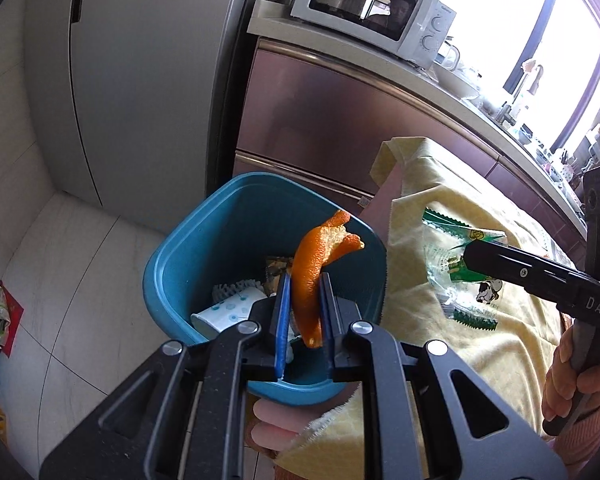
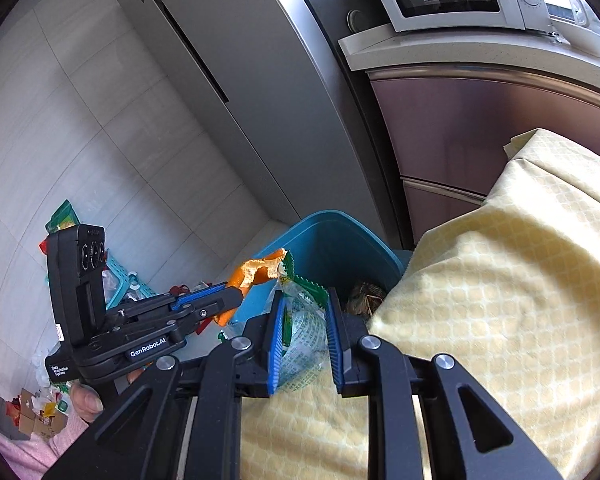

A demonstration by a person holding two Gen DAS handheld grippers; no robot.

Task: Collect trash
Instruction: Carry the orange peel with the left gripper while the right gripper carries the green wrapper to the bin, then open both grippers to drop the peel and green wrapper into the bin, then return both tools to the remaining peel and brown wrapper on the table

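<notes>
A curled orange peel (image 1: 314,276) is pinched between the blue pads of my left gripper (image 1: 305,280), which hangs over the open blue trash bin (image 1: 220,216). In the bin lie a paper cup and wrappers. From the right wrist view the same peel (image 2: 256,270) and left gripper (image 2: 236,292) show at the bin's (image 2: 340,232) near left rim. My right gripper (image 2: 305,300) is shut on a clear and green plastic wrapper (image 2: 304,328), at the table's edge beside the bin. In the left wrist view that wrapper (image 1: 456,280) hangs from the right gripper (image 1: 466,258) over the yellow tablecloth.
The table with the yellow cloth (image 2: 500,280) stands right of the bin. Behind are a grey fridge (image 1: 140,80), brown cabinets and a microwave (image 1: 372,8). More litter and a small teal basket (image 2: 120,284) lie on the white tiled floor at the left.
</notes>
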